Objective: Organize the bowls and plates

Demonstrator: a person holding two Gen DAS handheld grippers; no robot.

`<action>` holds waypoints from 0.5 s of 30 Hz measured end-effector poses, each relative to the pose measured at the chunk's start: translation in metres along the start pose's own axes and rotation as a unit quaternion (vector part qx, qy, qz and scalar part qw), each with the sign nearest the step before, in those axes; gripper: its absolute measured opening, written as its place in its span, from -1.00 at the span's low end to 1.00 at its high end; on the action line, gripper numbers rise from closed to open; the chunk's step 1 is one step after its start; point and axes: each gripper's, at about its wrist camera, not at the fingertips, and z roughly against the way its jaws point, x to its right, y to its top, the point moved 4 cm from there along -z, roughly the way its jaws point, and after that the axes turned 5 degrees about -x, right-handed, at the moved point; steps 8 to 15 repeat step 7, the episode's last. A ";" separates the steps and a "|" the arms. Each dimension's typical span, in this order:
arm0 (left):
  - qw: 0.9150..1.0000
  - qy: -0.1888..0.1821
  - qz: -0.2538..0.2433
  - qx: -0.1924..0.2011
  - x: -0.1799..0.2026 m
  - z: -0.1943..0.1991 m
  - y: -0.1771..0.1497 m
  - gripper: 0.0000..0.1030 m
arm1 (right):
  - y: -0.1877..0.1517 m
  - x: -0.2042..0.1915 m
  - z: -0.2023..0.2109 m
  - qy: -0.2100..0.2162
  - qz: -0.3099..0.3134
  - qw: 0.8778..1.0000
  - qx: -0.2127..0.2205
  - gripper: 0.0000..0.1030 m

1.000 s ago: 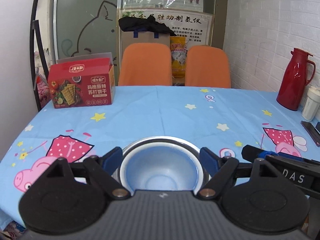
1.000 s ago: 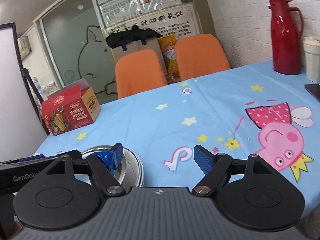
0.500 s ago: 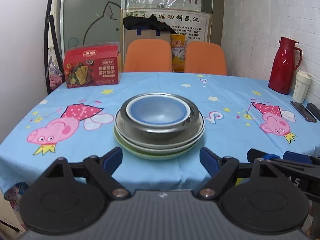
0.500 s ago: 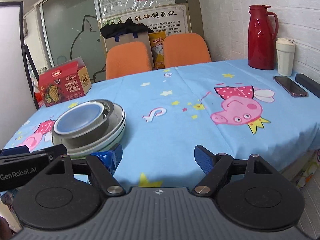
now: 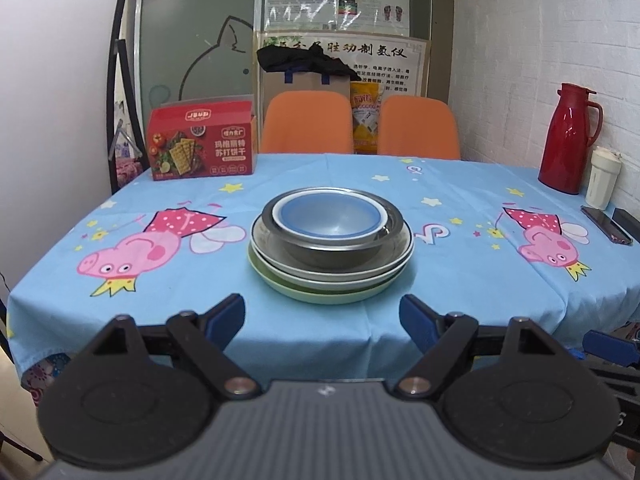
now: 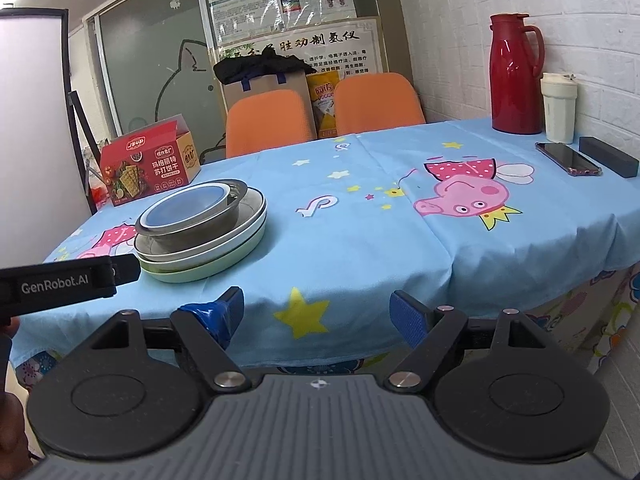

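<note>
A stack stands mid-table: a blue bowl (image 5: 330,218) inside a steel bowl (image 5: 332,250), on a white plate (image 5: 384,268), on a pale green plate (image 5: 320,294). The stack also shows in the right wrist view (image 6: 200,232). My left gripper (image 5: 322,318) is open and empty, held back off the table's near edge, facing the stack. My right gripper (image 6: 318,314) is open and empty, also off the near edge, to the right of the stack.
The table (image 5: 440,312) has a blue cartoon cloth. A red cracker box (image 5: 200,148) stands at the back left. A red thermos (image 5: 568,144), white cup (image 5: 604,180), phone (image 6: 568,158) and black case (image 6: 608,156) stand at the right. Two orange chairs (image 5: 308,124) stand behind.
Both grippers have pulled back from the stack toward the near edge of the table, open and empty. The stack has not moved.
</note>
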 end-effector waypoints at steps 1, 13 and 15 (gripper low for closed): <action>1.000 -0.001 0.000 0.003 0.000 0.000 0.000 0.59 | -0.001 -0.001 0.000 0.002 0.001 1.000 -0.002 0.30; 1.000 0.001 0.004 0.029 -0.003 0.008 0.001 0.59 | -0.003 -0.003 -0.001 0.011 0.000 1.000 -0.005 0.30; 1.000 0.001 0.004 0.029 -0.003 0.008 0.001 0.59 | -0.003 -0.003 -0.001 0.011 0.000 1.000 -0.005 0.30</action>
